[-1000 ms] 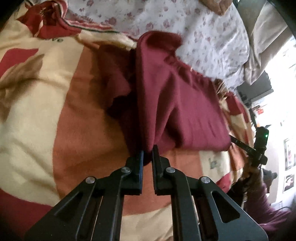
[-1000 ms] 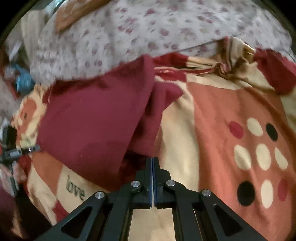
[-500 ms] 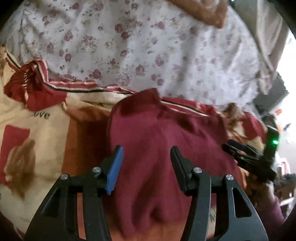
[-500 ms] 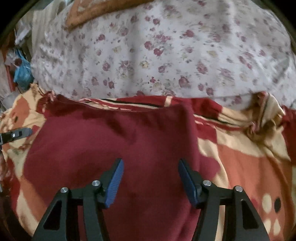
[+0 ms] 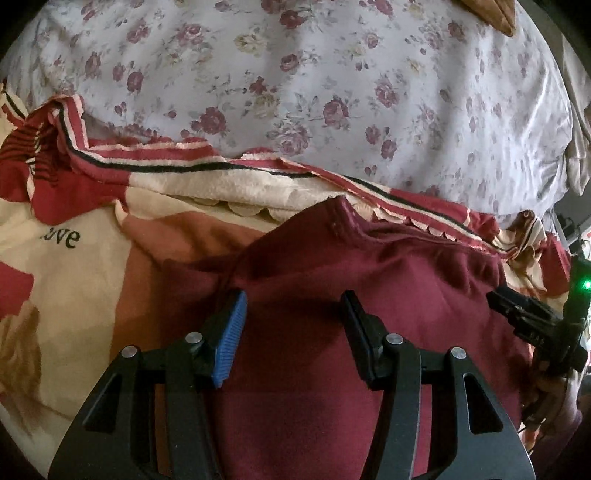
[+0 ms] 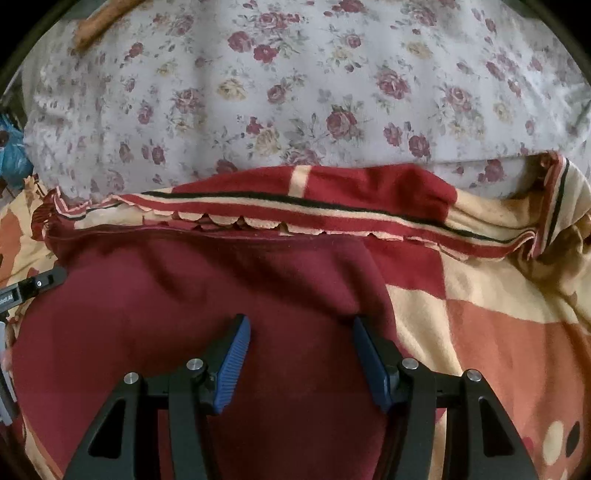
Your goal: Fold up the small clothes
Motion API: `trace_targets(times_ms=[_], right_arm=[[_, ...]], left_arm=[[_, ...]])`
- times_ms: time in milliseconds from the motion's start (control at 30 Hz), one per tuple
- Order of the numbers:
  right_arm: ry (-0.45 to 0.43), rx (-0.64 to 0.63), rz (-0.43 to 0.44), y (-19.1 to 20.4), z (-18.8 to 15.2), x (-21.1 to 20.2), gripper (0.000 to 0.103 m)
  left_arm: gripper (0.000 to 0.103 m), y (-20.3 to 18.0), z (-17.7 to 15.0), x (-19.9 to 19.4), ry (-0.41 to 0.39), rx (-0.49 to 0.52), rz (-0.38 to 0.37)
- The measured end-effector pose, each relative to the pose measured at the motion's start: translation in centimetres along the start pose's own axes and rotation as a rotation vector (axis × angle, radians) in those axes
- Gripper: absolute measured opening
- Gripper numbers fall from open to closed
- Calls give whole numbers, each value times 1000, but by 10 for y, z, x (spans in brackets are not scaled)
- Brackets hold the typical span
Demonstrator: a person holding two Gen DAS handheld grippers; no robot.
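A dark maroon garment point(image 5: 369, 280) lies folded flat on a patterned red, cream and orange blanket point(image 5: 74, 280). It also shows in the right wrist view point(image 6: 184, 295). My left gripper point(image 5: 293, 299) is open and empty, just above the garment's left part. My right gripper point(image 6: 301, 325) is open and empty, above the garment's right part. The right gripper's tip shows at the right edge of the left wrist view point(image 5: 524, 314). The left gripper's tip shows at the left edge of the right wrist view point(image 6: 33, 286).
A white floral sheet point(image 5: 295, 74) covers the bed beyond the blanket's striped, scalloped edge point(image 6: 295, 214). The blanket point(image 6: 498, 314) spreads to the right with a dotted print. A brown cushion corner point(image 5: 495, 14) sits at the far top.
Both grippers were shut on the maroon garment's edge one second ago. They have let it go, opened wide, and the garment now lies flat beneath them.
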State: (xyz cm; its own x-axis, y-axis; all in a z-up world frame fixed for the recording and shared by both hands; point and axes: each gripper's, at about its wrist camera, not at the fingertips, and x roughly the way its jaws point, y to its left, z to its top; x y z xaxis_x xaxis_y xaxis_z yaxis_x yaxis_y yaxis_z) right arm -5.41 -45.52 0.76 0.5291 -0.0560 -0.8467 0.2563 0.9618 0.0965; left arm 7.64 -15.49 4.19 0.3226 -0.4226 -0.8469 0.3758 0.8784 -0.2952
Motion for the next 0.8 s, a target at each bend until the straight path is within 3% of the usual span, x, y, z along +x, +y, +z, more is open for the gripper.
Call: trace_targets(times_ms=[167, 300, 500, 633, 733, 800], right_arm=[[-2, 7, -4, 2, 0, -5, 56], [-27, 34, 21, 0, -5, -36, 56], [-44, -28, 54, 17, -32, -86, 56], [-7, -56, 71, 25, -54, -92, 56], [95, -76, 52, 28, -72, -67, 56], [94, -90, 33, 31, -76, -63, 56]], left_arm=[[52, 2, -1, -8, 2, -21, -11], [52, -2, -6, -28, -17, -7, -6], [52, -6, -25, -59, -55, 67, 71], [52, -5, -36, -69, -60, 69, 79], [52, -5, -42, -72, -59, 69, 86], [52, -5, -46, -73, -49, 65, 80]])
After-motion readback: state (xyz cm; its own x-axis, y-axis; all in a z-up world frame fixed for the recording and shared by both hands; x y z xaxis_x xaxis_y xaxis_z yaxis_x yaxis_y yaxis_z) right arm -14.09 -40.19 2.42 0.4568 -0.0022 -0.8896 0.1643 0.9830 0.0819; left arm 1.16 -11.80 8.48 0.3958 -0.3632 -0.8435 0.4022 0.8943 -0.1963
